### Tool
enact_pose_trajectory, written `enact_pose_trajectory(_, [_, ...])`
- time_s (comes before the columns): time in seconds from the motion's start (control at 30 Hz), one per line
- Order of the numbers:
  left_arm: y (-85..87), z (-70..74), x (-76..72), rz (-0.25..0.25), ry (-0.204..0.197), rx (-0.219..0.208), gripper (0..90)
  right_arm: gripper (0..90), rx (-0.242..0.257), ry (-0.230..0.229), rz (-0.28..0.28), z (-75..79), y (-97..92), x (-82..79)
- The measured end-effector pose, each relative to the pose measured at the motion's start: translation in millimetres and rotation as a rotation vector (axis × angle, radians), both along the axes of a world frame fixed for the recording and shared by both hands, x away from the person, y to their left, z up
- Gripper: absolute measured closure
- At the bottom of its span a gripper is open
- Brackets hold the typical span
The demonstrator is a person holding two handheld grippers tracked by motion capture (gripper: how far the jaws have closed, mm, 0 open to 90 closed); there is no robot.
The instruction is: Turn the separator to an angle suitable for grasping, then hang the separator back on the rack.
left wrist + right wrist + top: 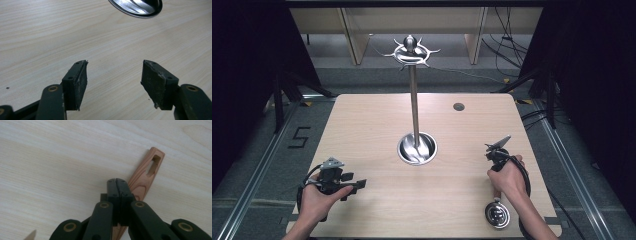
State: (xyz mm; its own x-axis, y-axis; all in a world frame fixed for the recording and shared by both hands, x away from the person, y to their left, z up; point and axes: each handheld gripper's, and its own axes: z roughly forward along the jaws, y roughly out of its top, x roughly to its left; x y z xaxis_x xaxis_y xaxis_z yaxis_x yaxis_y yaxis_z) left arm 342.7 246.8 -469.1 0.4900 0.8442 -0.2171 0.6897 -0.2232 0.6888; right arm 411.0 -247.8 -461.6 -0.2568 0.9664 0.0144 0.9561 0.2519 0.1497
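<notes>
Risk first: my right gripper [119, 181] has its black jaws pressed together, and a reddish-brown wooden handle with a slotted hole near its tip [146, 176] runs out from under them. I cannot tell whether the jaws actually pinch the wood or merely lie over it. If the hold is only on an edge, I judge any lift or twist could let the utensil pivot and drop flat on the pale wooden tabletop [372, 130]. From the high view the utensil's round metal head [497, 215] lies at the near edge of the table, by the right hand [507, 177], so a slip toward me could send it off the edge.

Left gripper [113, 82] hovers above bare wood, jaws spread wide, nothing between them.

Farther out, mid-table, stands a polished steel rack [414, 95]: dished round base [417, 148], tall upright post, ring of hooks on top [412, 51]. The post rises between my grippers and the far edge; a wide swing could knock it. Small dark round hole [458, 106] beyond, harmless
</notes>
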Motion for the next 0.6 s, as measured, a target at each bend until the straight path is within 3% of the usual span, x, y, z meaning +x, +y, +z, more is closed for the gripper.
enact_pose_trajectory(0.03, [-0.3,-0.1,0.0,0.0,-0.001,-0.002,36.8,90.0,0.011,0.007,-0.026,1.0,0.5,-0.1])
enact_pose_trajectory(0.07, [2.1,0.9,0.2,-0.033,0.013,0.016,36.8,89.8,0.026,-0.018,-0.028,3.7,-1.2,-1.5])
enact_pose_trajectory(0.23, [0.6,-0.3,-0.7,-0.012,0.004,-0.001,36.8,80.5,0.061,-0.062,-0.051,13.8,-2.7,-4.8])
enact_pose_trajectory(0.37, [0.6,0.8,-1.4,-0.003,-0.002,-0.003,36.8,69.3,0.054,-0.082,-0.071,17.3,-7.6,-7.9])
enact_pose_trajectory(0.43, [3.1,1.5,-0.9,-0.028,0.013,0.003,36.8,66.5,0.061,-0.043,-0.096,18.2,-9.9,-8.4])
enact_pose_trajectory(0.53, [2.6,-0.1,0.3,0.003,0.008,-0.001,36.8,62.0,0.071,-0.018,-0.119,16.7,-14.3,-10.7])
enact_pose_trajectory(0.57, [2.7,-0.1,0.4,0.004,0.008,-0.001,36.8,61.5,0.072,0.021,-0.124,16.4,-15.1,-12.5])
enact_pose_trajectory(0.6, [2.4,0.0,0.2,0.005,0.005,0.001,36.8,61.2,0.071,0.03,-0.116,15.7,-16.6,-14.4])
